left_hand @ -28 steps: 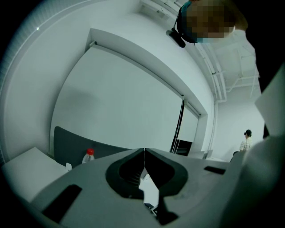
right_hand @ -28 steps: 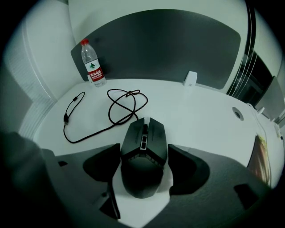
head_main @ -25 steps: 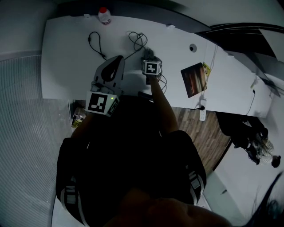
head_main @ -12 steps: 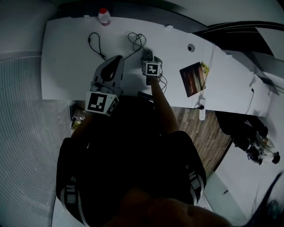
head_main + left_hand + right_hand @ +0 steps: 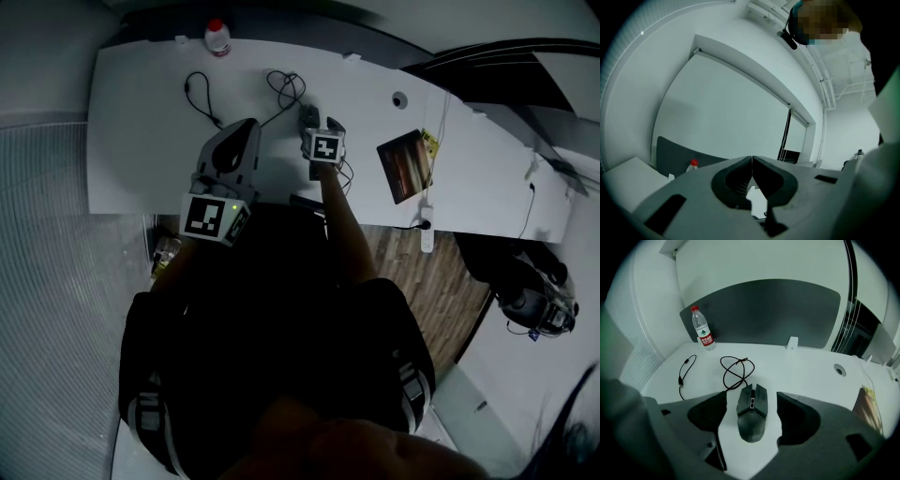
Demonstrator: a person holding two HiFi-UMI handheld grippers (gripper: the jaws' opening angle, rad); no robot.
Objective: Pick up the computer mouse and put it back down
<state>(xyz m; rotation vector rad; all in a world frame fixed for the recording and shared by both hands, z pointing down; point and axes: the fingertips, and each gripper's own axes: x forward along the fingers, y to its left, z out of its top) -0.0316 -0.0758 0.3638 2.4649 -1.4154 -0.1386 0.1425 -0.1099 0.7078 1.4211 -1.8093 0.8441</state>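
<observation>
- Your right gripper (image 5: 752,397) has its jaws wide apart and grips nothing; the computer mouse (image 5: 751,418) sits between them, lower centre of the right gripper view, touching neither jaw
- The mouse lies flat on the white desk (image 5: 806,376), with its cable (image 5: 736,371) looping just above it in the frame
- Your left gripper (image 5: 752,160) has its jaws closed tip to tip with nothing between them, tilted up toward a wall
- In the head view that gripper shows left of the right one, apart from the mouse
- A second cable (image 5: 684,373) lies at the left, and a water bottle (image 5: 701,329) stands upright at upper left against the dark back panel (image 5: 778,310)
</observation>
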